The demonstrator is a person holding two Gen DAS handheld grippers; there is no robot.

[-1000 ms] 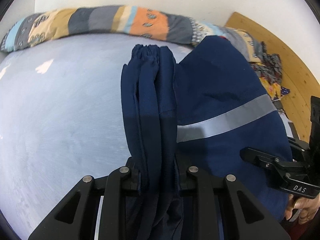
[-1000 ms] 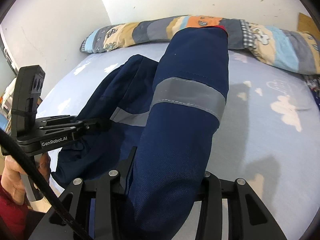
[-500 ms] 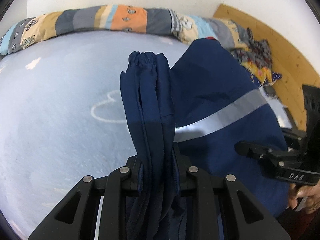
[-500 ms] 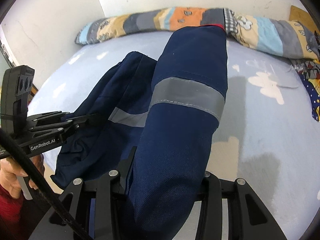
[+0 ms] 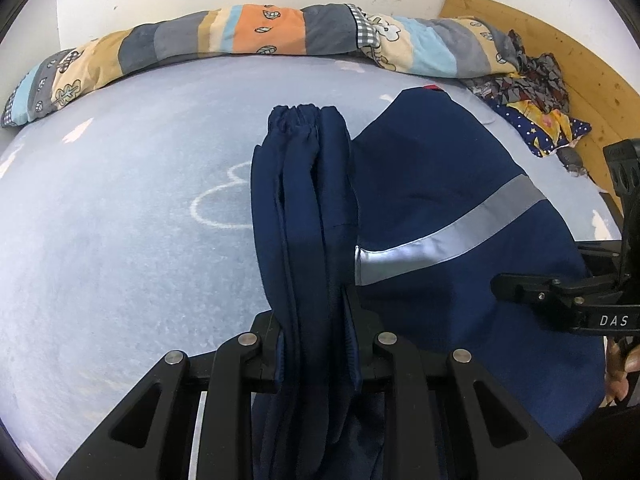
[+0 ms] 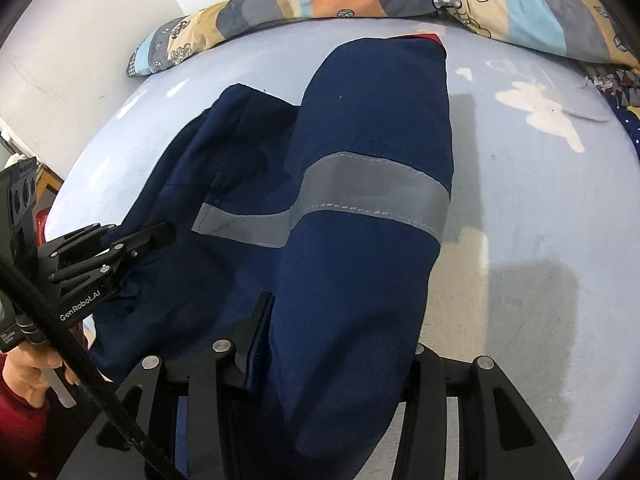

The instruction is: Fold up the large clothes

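Left wrist: left tongs (image 5: 316, 344) pinch a bunched edge of navy trousers (image 5: 440, 216) over the bed (image 5: 120, 220). Right wrist: right tongs (image 6: 332, 344) clamp the striped leg; uneven pulling could likely skew the fold.

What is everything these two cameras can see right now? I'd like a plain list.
navy garment: one, dark blue, held over the bed by both grippers.
reflective band: one, grey, across the garment.
bed sheet: one, pale blue with white cloud shapes, under the garment.
patchwork quilt: one, orange, grey, beige and light blue, rolled along the wall.
crumpled clothes: a pile, patterned, beside the headboard.
wooden headboard: one, tan, far right corner.
left gripper: black, jaws shut on bunched cloth.
right gripper: black, jaws shut on garment.
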